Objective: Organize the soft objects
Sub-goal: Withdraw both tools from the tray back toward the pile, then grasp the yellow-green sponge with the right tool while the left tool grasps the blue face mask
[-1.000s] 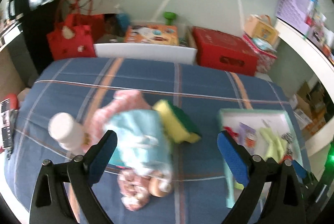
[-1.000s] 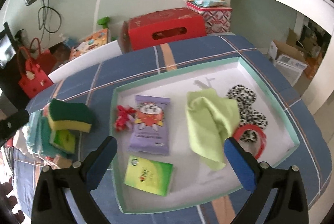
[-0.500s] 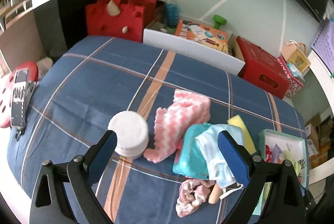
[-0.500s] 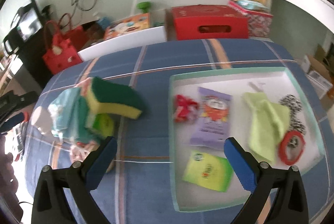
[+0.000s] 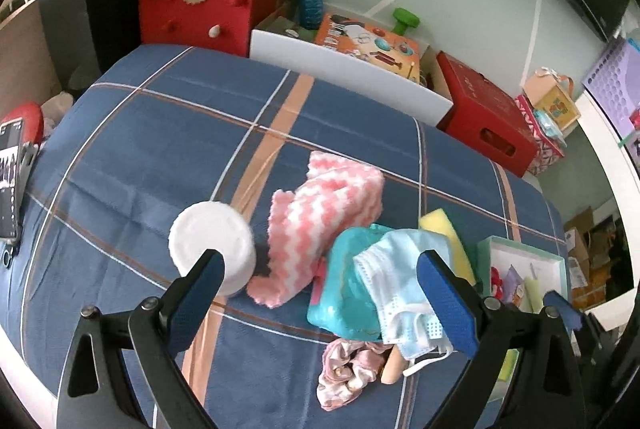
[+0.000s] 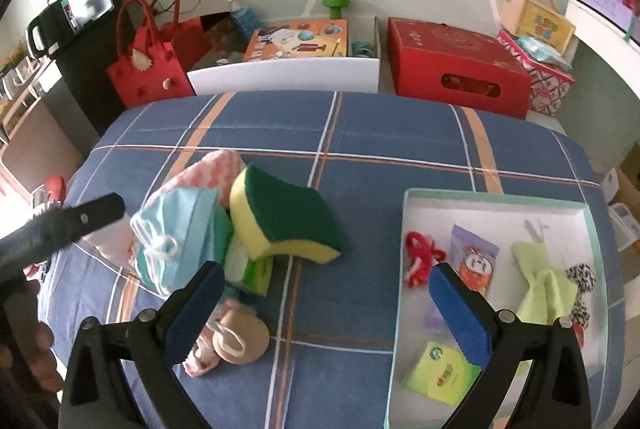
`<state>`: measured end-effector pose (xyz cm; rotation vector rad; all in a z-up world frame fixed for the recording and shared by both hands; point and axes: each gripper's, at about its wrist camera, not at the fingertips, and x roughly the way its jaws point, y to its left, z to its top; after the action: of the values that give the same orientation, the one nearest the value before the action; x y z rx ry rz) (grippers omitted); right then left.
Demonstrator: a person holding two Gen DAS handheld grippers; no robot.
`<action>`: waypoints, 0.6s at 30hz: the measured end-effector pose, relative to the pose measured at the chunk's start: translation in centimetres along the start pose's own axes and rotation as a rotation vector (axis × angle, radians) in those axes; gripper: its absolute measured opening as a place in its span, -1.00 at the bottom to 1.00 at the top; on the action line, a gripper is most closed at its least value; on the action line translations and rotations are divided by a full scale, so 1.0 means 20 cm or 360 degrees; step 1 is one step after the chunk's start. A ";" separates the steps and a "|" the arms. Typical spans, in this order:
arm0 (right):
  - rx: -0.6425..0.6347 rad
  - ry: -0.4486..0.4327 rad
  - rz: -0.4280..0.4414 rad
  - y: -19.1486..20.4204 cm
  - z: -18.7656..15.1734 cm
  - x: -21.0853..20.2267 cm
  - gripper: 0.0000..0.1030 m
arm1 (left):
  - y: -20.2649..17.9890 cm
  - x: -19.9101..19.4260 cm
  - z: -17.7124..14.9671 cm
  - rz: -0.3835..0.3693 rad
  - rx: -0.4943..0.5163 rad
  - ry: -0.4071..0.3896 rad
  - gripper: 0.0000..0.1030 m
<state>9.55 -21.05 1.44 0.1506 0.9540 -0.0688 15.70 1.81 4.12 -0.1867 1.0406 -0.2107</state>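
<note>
Both tongs gape wide, holding nothing. Left tongs point(image 5: 320, 293) hover over the soft pile, face mask point(image 5: 394, 269) lower centre. Right tongs point(image 6: 324, 309) hang between sponge point(image 6: 286, 221) and tray point(image 6: 404, 269).

You are working in a lived-in home room: a blue plaid cloth point(image 6: 380, 133) is covering the surface, a red felt handbag point(image 5: 200, 9) and red carton point(image 6: 456, 69) are sitting by the pale wall, a boxed children's game point(image 6: 300, 41) is lying in a white bin, cables are dangling above.
</note>
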 end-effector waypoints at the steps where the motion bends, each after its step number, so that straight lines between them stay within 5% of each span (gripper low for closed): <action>1: 0.0016 0.0012 0.0000 -0.01 0.01 0.01 1.00 | -0.01 0.01 0.00 -0.0003 0.0015 0.0007 0.88; 18: 0.0298 0.0035 0.0174 -0.12 0.10 0.16 1.00 | -0.16 0.09 -0.07 0.0053 0.0179 0.0109 0.85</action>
<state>12.75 -23.68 -0.30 0.3762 0.9592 -0.0558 15.05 -1.92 2.63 -0.0606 1.0961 -0.2464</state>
